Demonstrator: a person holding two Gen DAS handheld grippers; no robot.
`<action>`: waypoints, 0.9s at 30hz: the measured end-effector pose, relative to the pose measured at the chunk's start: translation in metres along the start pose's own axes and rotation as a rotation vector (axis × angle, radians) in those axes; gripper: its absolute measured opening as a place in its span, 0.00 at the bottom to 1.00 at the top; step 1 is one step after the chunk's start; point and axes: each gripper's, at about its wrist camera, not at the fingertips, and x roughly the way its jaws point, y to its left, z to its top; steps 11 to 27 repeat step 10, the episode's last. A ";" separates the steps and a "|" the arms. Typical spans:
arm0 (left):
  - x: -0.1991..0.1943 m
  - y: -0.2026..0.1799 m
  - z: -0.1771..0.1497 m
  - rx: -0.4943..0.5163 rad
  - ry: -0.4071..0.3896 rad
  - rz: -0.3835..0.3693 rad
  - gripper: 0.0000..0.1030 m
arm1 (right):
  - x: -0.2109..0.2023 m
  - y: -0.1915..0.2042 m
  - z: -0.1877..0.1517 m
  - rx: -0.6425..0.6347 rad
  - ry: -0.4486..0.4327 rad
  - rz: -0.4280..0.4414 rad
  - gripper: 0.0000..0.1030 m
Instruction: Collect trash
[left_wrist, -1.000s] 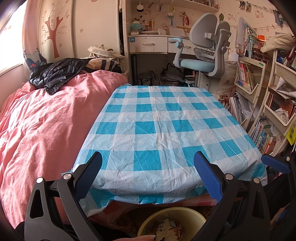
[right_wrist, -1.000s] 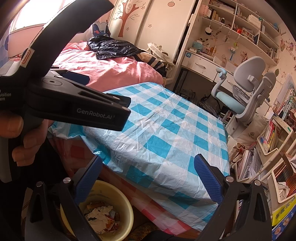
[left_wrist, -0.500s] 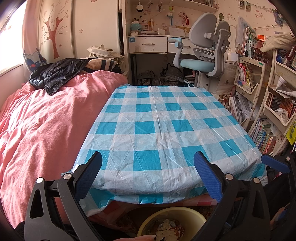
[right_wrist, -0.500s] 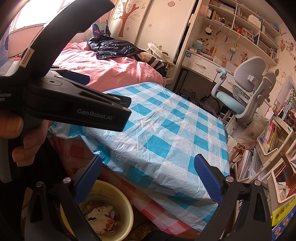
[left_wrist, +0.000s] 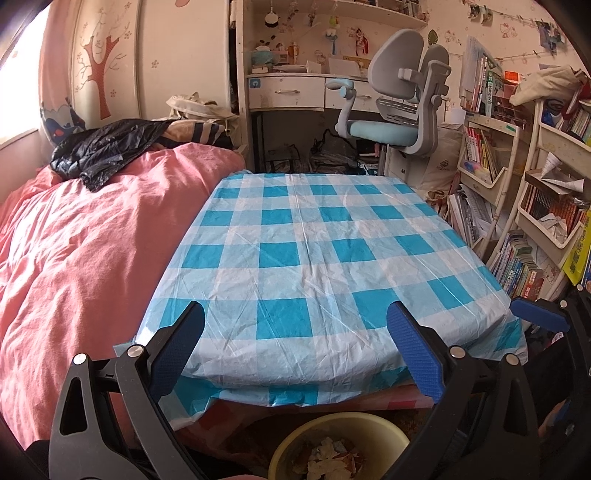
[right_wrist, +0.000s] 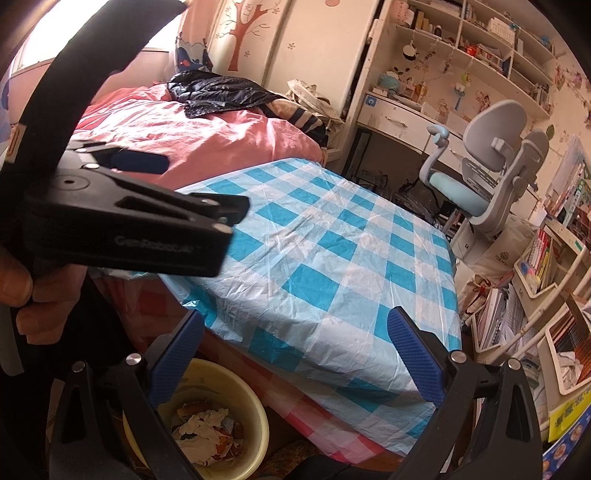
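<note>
A yellow bin (left_wrist: 340, 435) stands on the floor below the table's near edge, with crumpled paper trash (left_wrist: 328, 456) inside; it also shows in the right wrist view (right_wrist: 236, 413) with the trash (right_wrist: 203, 432). The table (left_wrist: 314, 251) carries a blue-and-white checked cloth with nothing on it. My left gripper (left_wrist: 295, 343) is open and empty over the table's near edge. My right gripper (right_wrist: 295, 350) is open and empty, to the right of the left one, whose body (right_wrist: 129, 221) fills that view's left side.
A bed with a pink duvet (left_wrist: 81, 258) and a black jacket (left_wrist: 107, 151) lies left of the table. A desk and a grey swivel chair (left_wrist: 402, 107) stand beyond it. Bookshelves (left_wrist: 524, 206) line the right side.
The right wrist view has shifted slightly, so the left gripper's body sits a little higher and further right in it. The left view is unchanged.
</note>
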 end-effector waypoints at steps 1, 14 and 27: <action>0.003 0.004 0.001 -0.016 0.014 -0.003 0.93 | 0.001 -0.001 0.001 0.009 0.004 -0.003 0.92; 0.023 0.013 0.001 -0.053 0.100 -0.001 0.93 | 0.011 -0.008 0.001 0.038 0.059 -0.022 0.92; 0.023 0.013 0.001 -0.053 0.100 -0.001 0.93 | 0.011 -0.008 0.001 0.038 0.059 -0.022 0.92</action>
